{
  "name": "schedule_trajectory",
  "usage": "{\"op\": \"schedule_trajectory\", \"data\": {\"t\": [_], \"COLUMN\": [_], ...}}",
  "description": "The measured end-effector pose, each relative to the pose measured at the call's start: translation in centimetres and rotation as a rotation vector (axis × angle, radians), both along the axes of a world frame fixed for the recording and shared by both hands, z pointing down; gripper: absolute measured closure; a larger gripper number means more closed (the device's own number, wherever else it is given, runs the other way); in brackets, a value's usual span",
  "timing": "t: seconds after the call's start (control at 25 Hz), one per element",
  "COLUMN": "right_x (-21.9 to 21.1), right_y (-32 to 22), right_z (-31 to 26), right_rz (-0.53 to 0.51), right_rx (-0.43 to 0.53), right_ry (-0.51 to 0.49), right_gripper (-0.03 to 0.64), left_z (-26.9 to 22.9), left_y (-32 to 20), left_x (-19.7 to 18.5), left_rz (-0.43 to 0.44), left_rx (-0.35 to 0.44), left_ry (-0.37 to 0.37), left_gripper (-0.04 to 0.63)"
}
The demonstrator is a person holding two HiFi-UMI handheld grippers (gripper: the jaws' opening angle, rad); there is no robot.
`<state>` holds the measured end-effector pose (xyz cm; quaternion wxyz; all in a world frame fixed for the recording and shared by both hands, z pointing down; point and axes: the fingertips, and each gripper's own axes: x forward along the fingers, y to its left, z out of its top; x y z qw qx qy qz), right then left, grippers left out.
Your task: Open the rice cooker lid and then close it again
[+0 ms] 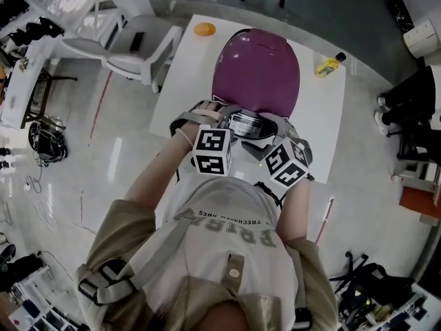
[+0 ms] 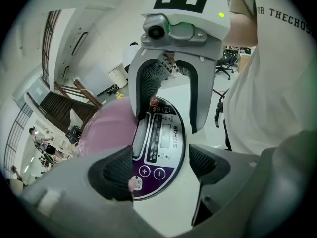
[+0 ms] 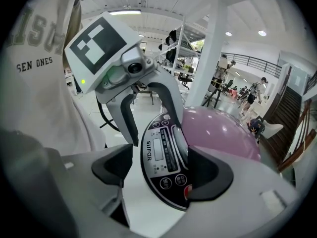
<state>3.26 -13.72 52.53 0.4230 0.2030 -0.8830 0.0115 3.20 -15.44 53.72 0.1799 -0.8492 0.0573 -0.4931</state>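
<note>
A rice cooker with a purple lid (image 1: 256,71) stands on the white table (image 1: 324,116), lid down. Its dark control panel (image 2: 166,138) faces me. My left gripper (image 2: 163,170) is open and straddles one end of that panel: one jaw lies by the purple lid's edge (image 2: 106,128), the other stands off in front of the white body. From the other end, my right gripper (image 3: 161,175) straddles the panel (image 3: 161,152) the same way, open, with one jaw against the lid's (image 3: 218,130) front edge. In the head view both grippers (image 1: 222,119) (image 1: 275,131) sit close together at the cooker's near side.
An orange (image 1: 204,29) lies at the table's far left corner and a yellow bottle (image 1: 329,65) at its right edge. A white chair (image 1: 131,47) stands left of the table. Someone's legs and shoes (image 1: 406,102) are at the right.
</note>
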Motion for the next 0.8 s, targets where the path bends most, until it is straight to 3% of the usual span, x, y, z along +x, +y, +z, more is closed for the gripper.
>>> {"op": "schedule_trajectory", "data": {"t": [0.64,0.8], "right_x": [-0.38,-0.31], "right_y": [-0.12,-0.08], "right_z": [0.37,0.96], "right_rz": [0.026,0.024], "right_rx": [-0.004,0.027], "right_ry": [0.038,0.114], "right_gripper": [0.279,0.279], "left_z": [0.59,0.87], "left_y": [-0.05,-0.01], "left_x": [-0.54,-0.53], "left_rz": [0.036,0.033], "left_rx": [0.055,0.080], "left_ry": [-0.109,-0.153], "left_gripper": [0.202,0.201]}}
